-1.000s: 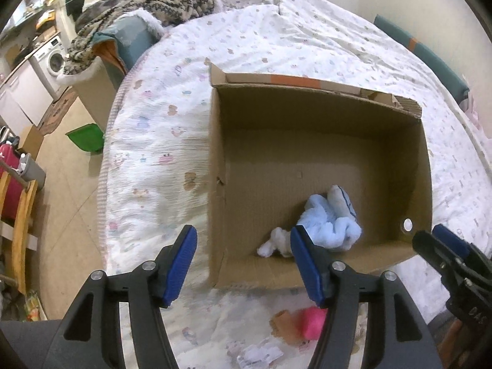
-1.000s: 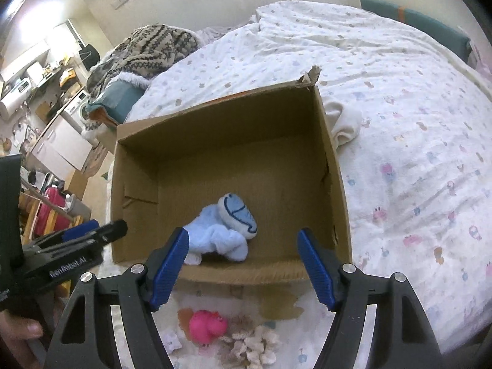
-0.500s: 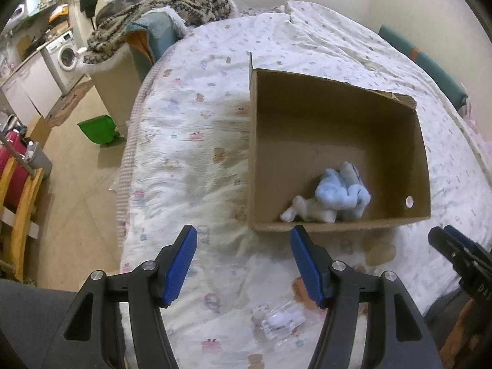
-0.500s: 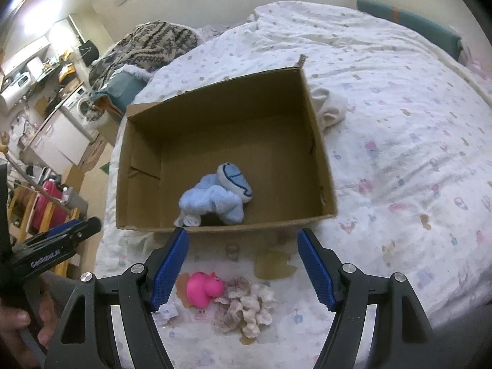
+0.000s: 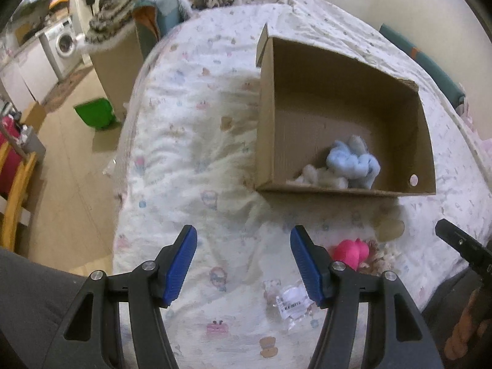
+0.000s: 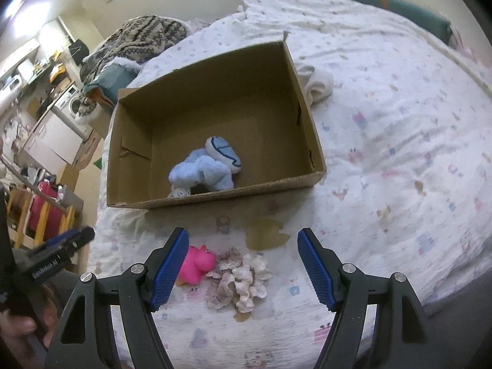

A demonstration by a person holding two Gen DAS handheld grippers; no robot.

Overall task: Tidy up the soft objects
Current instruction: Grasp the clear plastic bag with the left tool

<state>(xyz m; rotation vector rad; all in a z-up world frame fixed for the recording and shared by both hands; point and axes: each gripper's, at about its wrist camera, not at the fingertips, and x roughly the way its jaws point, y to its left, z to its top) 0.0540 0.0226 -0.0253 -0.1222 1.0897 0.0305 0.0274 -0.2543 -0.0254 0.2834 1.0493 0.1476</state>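
Note:
An open cardboard box sits on the bed with a light blue plush toy inside, near its front wall. A pink plush toy and a beige lace-frilled cloth lie on the sheet in front of the box. My left gripper is open and empty above the sheet, left of the pink toy. My right gripper is open and empty above the pink toy and the frilled cloth.
A white rolled cloth lies behind the box's right side. A clear plastic wrapper lies on the sheet near my left gripper. The bed's left edge drops to the floor, with a green bin and a washing machine beyond.
Both grippers have pulled back from the box towards the near edge of the bed. The pink toy and frilled cloth now sit further inside the view. The blue plush stays in the box.

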